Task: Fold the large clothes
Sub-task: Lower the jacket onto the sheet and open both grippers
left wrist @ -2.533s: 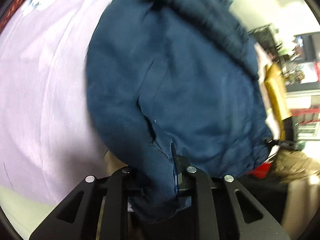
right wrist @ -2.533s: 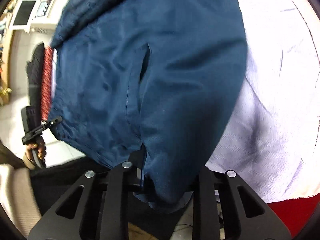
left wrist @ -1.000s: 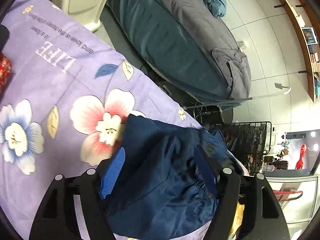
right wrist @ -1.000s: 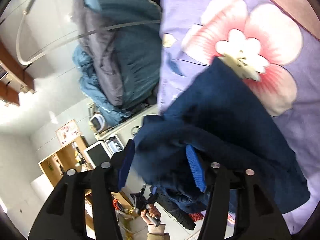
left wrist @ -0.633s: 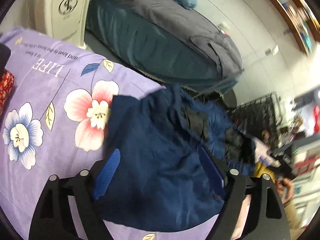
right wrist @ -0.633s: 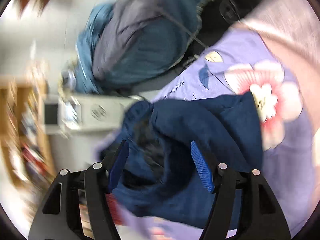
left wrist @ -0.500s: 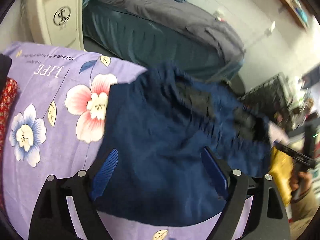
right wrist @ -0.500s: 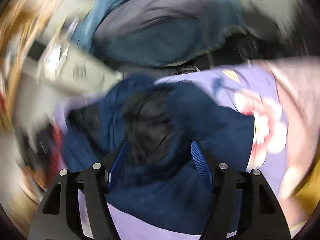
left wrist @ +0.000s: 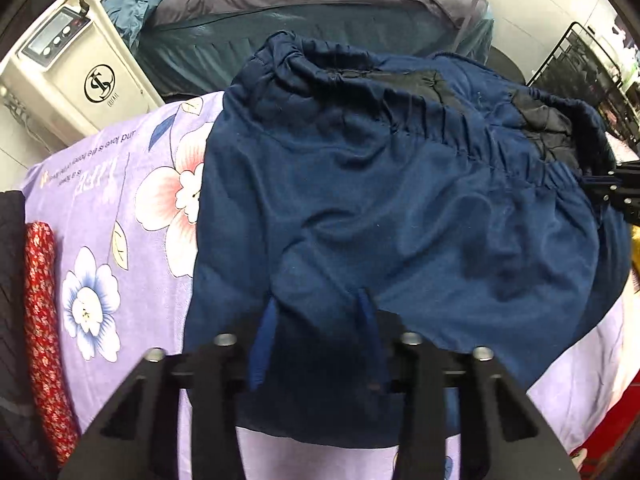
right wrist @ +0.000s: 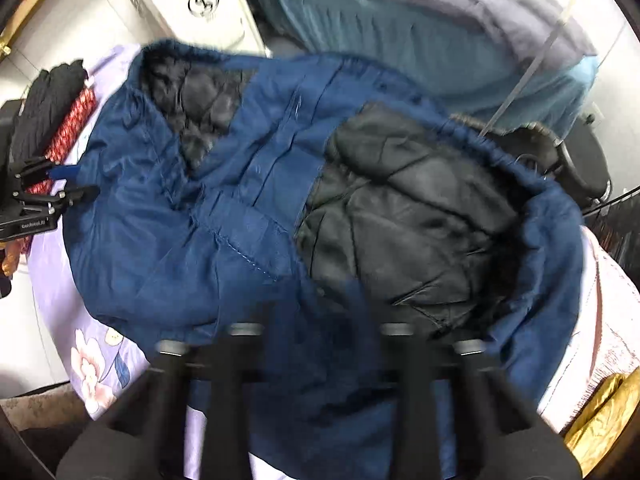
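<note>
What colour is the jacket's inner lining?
Black, quilted lining inside the navy jacket; clearest in the right wrist view.

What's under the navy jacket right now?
The navy jacket lies on a purple floral sheet, which shows around its left and lower edges. Whatever sits beneath the jacket's middle is covered. Its black quilted lining faces up where the jacket lies open.

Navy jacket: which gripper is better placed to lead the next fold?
Probably left. The left gripper pinches the navy jacket at its flat hem; the right gripper looks shut on bunched fabric by the black lining.
</note>
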### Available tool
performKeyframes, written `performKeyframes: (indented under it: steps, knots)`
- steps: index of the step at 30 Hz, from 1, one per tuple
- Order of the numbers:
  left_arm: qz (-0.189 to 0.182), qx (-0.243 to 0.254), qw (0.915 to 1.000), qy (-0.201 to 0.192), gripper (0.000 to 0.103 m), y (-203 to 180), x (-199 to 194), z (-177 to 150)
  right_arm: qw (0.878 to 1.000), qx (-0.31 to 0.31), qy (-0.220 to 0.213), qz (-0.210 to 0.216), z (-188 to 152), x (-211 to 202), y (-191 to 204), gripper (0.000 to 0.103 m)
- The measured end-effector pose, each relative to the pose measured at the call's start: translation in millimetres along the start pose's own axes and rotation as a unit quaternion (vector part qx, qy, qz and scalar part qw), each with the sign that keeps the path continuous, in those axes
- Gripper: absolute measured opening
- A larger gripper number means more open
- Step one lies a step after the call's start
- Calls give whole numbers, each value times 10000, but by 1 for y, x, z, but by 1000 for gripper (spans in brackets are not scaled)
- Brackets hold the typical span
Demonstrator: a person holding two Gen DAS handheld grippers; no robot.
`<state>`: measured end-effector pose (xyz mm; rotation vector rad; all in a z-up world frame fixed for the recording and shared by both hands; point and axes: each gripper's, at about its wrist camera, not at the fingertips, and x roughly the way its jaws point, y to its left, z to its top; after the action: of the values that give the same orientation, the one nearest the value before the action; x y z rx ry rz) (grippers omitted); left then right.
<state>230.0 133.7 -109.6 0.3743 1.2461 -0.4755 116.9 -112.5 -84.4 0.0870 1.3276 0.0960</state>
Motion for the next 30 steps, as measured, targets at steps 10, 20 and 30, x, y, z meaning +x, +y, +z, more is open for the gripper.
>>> performKeyframes:
  steps: [10,20,30]
  knots:
    - [16,-1190,9925,-282,9,50,-5,23,9932,488,-943,-475,44,-33,-3,5]
    - [467,-1196,9917,117,15,48,26,33,9864,1258,-618,-853,66,15,-5,11]
    - [662,-1772,9722,-1379,88,40,-45,26,9543,1031,-2389,-1468,-17,-74,13,94]
